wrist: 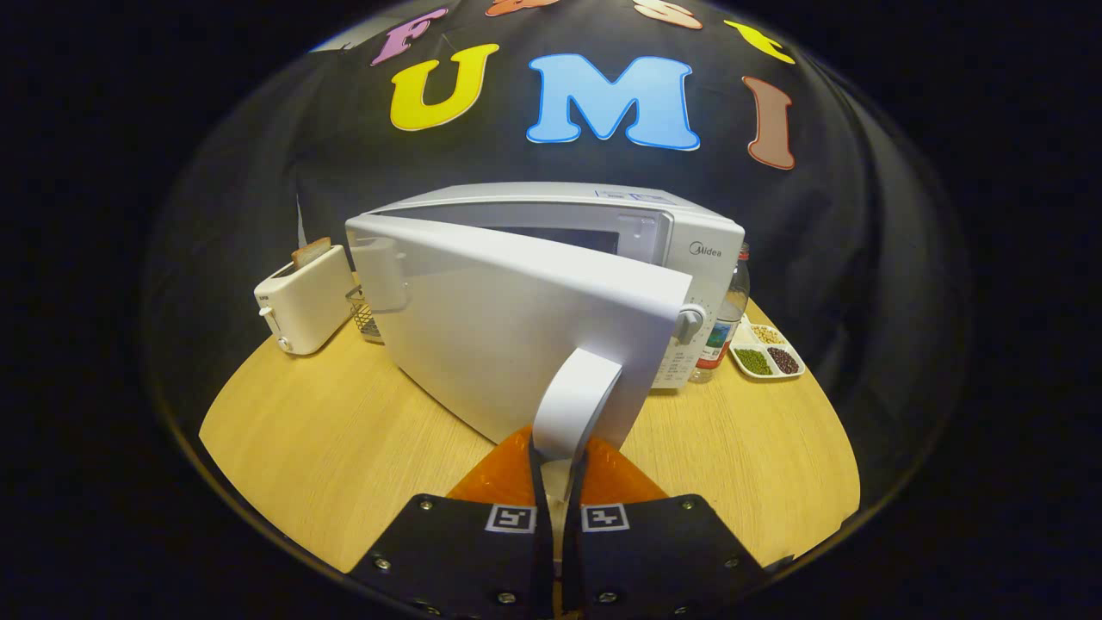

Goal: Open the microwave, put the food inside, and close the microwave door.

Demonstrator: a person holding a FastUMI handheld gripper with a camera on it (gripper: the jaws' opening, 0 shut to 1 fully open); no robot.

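My gripper (558, 461) clamped with both fingers on the microwave door handle (575, 400), door (516, 344) swung partly open from the microwave (689, 250), toaster (303, 303) beyond, bottle (730, 314) and bean dish (766, 355) alongside, wooden table (327, 448).

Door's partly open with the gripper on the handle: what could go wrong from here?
1. The gripper pinches only the handle's lower end, so it may slip off mid-swing.
2. The door swings toward the toaster and wire basket; opened wide, it might knock them.
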